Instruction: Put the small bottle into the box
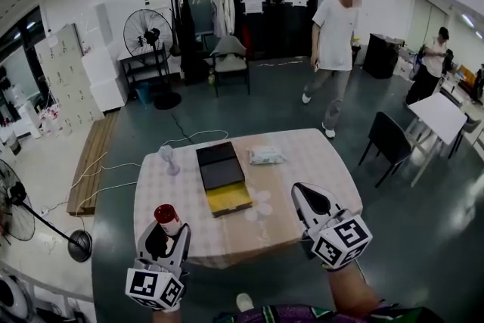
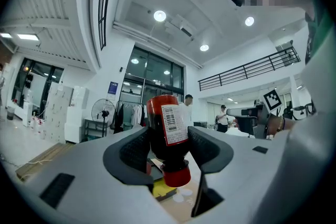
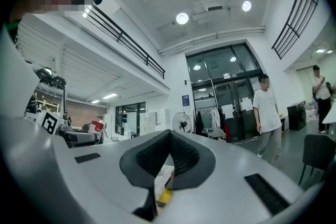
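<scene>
Left gripper view: small bottle [image 2: 167, 131] near-vertical, cap downward, between fingers [image 2: 132, 152].

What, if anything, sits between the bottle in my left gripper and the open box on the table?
Nothing visible blocks it. The left gripper holds the small bottle by the near left corner of the table; only bare tabletop lies between bottle and box. A small pale object stands left of the box, white discs right.
</scene>
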The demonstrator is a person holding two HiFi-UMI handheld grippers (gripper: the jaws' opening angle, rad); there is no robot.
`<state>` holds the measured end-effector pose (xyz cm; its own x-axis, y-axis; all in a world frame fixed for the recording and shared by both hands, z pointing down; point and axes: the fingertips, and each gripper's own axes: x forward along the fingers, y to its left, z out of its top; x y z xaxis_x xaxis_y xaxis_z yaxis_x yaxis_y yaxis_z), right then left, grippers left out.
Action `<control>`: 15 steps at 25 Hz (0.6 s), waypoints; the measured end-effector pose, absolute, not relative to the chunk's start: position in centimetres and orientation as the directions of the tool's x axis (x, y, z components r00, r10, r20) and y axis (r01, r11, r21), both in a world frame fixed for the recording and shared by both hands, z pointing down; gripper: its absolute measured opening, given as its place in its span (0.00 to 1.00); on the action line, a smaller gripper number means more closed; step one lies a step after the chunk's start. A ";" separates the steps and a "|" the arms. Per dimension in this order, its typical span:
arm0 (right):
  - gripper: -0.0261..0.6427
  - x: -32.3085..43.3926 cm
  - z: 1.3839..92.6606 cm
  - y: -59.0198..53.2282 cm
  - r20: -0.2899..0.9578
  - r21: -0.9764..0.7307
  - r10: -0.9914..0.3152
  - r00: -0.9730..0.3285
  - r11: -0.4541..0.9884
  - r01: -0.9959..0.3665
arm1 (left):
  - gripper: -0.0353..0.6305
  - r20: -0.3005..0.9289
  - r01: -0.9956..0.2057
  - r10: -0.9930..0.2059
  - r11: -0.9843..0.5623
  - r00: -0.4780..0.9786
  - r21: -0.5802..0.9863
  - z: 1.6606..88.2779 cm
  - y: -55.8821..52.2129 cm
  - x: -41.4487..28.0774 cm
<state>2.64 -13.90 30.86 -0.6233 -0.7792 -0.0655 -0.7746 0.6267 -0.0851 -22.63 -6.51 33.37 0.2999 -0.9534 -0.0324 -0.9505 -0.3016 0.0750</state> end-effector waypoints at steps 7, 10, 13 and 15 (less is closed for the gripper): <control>0.05 0.4 33.0 -16.8 -0.025 -0.095 -0.795 -0.606 0.605 -0.791 | 0.43 -0.004 -0.939 -0.945 -0.324 0.326 0.116 36.6 -11.2 -25.0; 0.05 0.4 33.6 -18.0 0.000 -0.091 -0.798 -0.602 0.600 -0.795 | 0.43 0.021 -0.934 -0.941 -0.332 0.337 0.134 38.2 -12.9 -25.1; 0.05 0.3 33.8 -19.1 0.002 -0.090 -0.797 -0.604 0.601 -0.794 | 0.43 0.044 -0.932 -0.940 -0.329 0.339 0.150 39.6 -14.2 -25.3; 0.05 0.0 33.9 -19.9 0.007 -0.088 -0.793 -0.609 0.606 -0.790 | 0.43 0.055 -0.933 -0.941 -0.323 0.335 0.159 40.0 -14.9 -25.3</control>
